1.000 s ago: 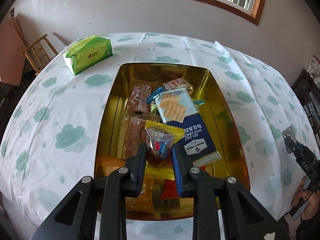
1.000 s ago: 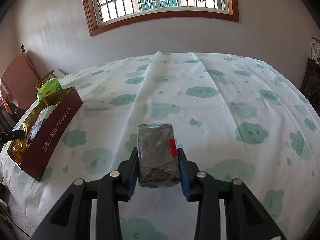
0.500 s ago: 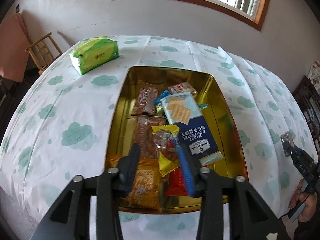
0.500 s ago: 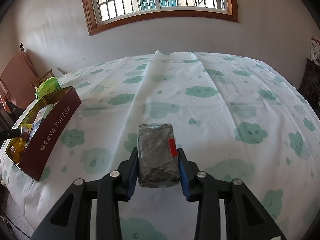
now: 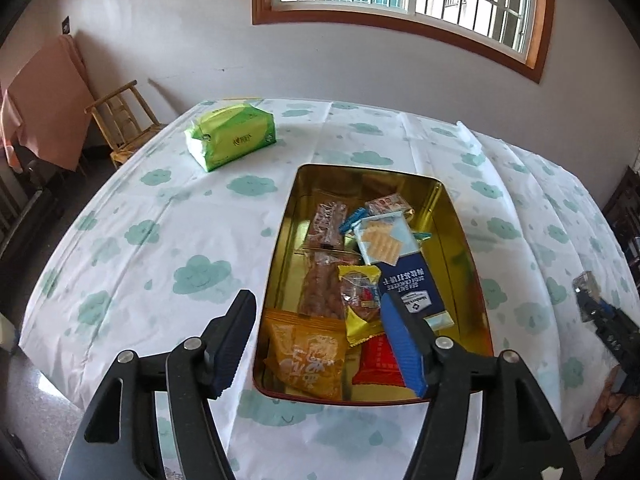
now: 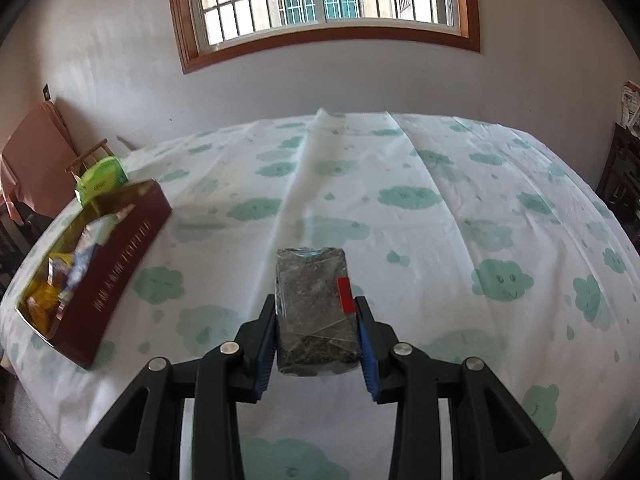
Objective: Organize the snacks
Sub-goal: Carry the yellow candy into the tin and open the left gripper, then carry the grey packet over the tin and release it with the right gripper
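Pinching a dark, clear-wrapped snack block (image 6: 316, 312) across its two long sides, right gripper (image 6: 316, 336) over the cloud-print tablecloth (image 6: 460, 240), well to the right of the toffee tin (image 6: 120, 256). Block lifted level, far end jutting forward past the fingertips, a red sticker at its right edge. Probably light and fairly stiff (a pressed bar, by the look of the flat faces), though the film wrapper is likely slick and crinkly. Best held as now: flat sides, low on the body, moderate squeeze so nothing crumbles inside.

Spread wide and holding nothing, left gripper (image 5: 316, 344) above the near end of the tin, one finger outside its left wall, the other over the packets. Already inside the tin: an orange packet (image 5: 308, 360) at the near left corner, a red one (image 5: 376, 364) beside it, a yellow-edged candy bag (image 5: 358, 296) and a navy cracker box (image 5: 412, 292) toward the middle, more wrappers toward the far end. Bare gold floor along the right wall, likely room for the block. Green tissue pack (image 5: 232, 140) beyond the tin's far left corner, not a snack.
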{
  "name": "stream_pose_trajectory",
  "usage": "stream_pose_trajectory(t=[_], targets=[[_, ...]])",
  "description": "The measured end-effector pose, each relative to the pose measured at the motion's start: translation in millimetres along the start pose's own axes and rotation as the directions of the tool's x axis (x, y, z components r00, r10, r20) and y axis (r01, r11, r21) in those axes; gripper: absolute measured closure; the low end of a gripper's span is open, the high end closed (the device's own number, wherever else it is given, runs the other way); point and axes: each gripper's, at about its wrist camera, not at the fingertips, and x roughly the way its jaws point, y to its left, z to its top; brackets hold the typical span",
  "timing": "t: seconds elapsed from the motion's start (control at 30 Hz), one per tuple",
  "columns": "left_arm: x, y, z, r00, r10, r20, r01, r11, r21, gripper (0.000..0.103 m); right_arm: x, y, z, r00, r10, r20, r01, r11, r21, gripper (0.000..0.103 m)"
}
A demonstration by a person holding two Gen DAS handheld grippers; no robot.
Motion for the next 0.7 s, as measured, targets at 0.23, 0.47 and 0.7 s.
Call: stream_pose_trajectory(t=[0.23, 0.47, 0.7], targets=[[-6, 4, -2, 1.000, 0.014, 0.019, -0.014, 1.000, -0.009, 0.036, -21, 39, 24, 0.996, 0.069, 0.049, -0.066, 0.996, -0.058, 0.067], [-15, 6, -2, 0.998, 0.028, 0.055, -0.029, 0.999, 0.017, 0.036, -25, 91, 48, 0.982, 0.183, 0.055, -0.177, 0.979, -0.101, 0.067], [-19, 7, 0, 0.996, 0.059, 0.071, -0.061, 0.998, 0.023, 0.035, -9, 147, 67, 0.962, 0.273, 0.008, -0.269, 0.954, -0.134, 0.067]])
